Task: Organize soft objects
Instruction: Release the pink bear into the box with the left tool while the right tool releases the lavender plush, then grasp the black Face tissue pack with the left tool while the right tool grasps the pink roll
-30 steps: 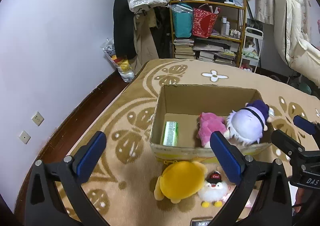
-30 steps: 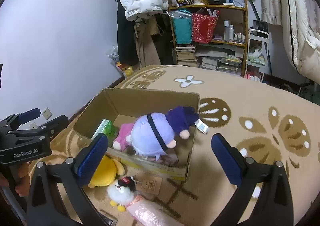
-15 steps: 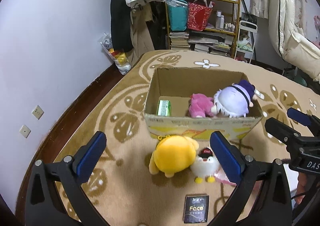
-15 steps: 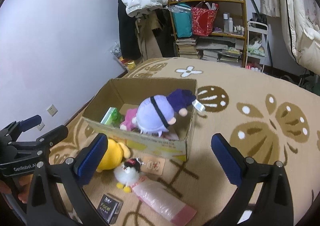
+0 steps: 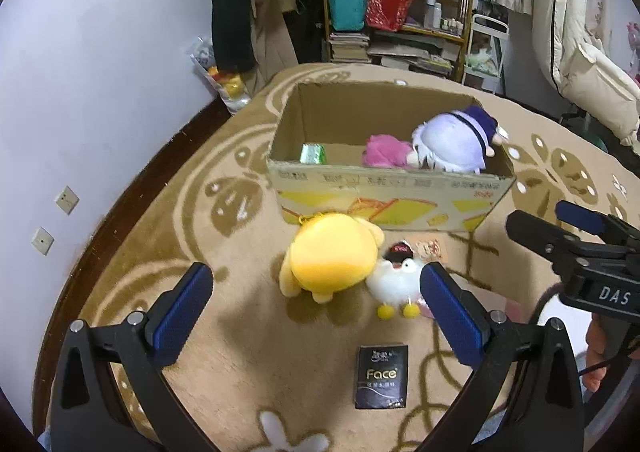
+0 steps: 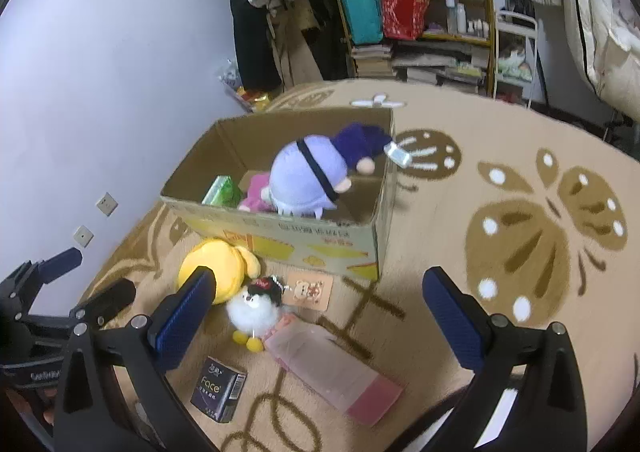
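Left wrist view: left tool (image 5: pixel 312 308) is released, jaws wide, nothing between them, hovering over the rug (image 5: pixel 168 212). Yellow plush (image 5: pixel 330 254) lies on the rug just in front of the cardboard box (image 5: pixel 384 196), touching the small white plush (image 5: pixel 394 282) on its right. Box holds a purple-haired plush (image 5: pixel 452 146), a pink plush (image 5: pixel 386 150) and a green pack (image 5: pixel 313 154). A black "Face" packet (image 5: pixel 382 376) lies nearer the camera, apart from the toys. Right tool (image 5: pixel 572 230) shows at the right edge, jaws apart, empty.

Risks here, judged: the yellow and white plush touch, so closing on one may drag or pinch the other too. The yellow one is round and squashy, so a shallow grip could slip off. The purple-haired plush sits high against the box's right wall with parts over the rim; dropping another toy on it could tip it out.

Right wrist view: right tool (image 6: pixel 320 304) is released, holding nothing, above the rug right of the toys. A clear pink-ended package (image 6: pixel 332 368) lies just beside the white plush (image 6: pixel 254 310), and a flat card with a bear (image 6: pixel 310 290) sits close to the box front. Yellow plush (image 6: pixel 216 266) is partly hidden behind the left finger. Left tool (image 6: pixel 72 284) is at the far left, open.

Risks, judged: the package, card and "Face" packet (image 6: pixel 218 388) are not plush; whether the packs count as soft I can't tell. Grabbing one by mistake is likely since the package touches or nearly touches the white plush. Both tools aim at the same small cluster and could collide.
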`<action>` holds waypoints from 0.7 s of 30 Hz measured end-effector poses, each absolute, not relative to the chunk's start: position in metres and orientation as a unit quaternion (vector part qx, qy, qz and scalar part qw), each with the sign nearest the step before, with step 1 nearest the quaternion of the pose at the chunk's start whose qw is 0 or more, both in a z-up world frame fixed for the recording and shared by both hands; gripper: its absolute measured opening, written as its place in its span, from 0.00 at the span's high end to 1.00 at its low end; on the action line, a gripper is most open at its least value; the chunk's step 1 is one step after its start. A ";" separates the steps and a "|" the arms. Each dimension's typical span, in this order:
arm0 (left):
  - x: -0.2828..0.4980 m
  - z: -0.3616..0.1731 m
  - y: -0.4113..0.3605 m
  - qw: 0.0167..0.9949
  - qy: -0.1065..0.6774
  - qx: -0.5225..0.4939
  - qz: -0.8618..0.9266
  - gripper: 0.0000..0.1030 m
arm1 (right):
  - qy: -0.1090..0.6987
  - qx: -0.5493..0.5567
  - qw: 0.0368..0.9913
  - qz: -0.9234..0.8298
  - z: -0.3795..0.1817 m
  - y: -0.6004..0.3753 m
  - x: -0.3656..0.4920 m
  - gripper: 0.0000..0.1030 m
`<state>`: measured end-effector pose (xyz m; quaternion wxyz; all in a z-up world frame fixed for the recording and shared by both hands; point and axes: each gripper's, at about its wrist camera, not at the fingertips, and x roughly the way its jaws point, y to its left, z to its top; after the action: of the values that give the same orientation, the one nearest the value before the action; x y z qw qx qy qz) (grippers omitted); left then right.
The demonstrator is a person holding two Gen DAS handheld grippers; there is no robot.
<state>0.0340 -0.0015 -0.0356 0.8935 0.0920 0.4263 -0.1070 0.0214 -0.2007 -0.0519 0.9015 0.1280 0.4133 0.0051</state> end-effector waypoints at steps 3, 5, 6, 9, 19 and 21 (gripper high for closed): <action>0.034 -0.047 -0.003 0.885 0.442 0.096 -0.108 0.01 | 0.429 0.126 0.894 0.008 -0.061 -0.199 0.024 0.00; 0.035 -0.055 -0.005 0.879 0.454 0.098 -0.110 0.01 | 0.441 0.122 0.889 0.007 -0.069 -0.198 0.026 0.00; 0.035 -0.059 -0.006 0.875 0.460 0.100 -0.111 0.01 | 0.445 0.119 0.888 0.007 -0.071 -0.196 0.026 0.00; 0.035 -0.067 -0.009 0.870 0.469 0.112 -0.106 0.01 | 0.460 0.110 0.881 0.010 -0.080 -0.194 0.029 0.00; 0.033 -0.096 -0.022 0.841 0.506 0.158 -0.109 0.01 | 0.505 0.081 0.859 0.017 -0.106 -0.177 0.032 0.00; 0.033 -0.102 -0.025 0.836 0.511 0.168 -0.109 0.01 | 0.515 0.079 0.853 0.020 -0.112 -0.174 0.033 0.00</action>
<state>0.0329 -0.0253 -0.1022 0.8356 0.1682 0.5113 -0.1094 0.0331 -0.1741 -0.1118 0.8534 0.0786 0.5149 0.0198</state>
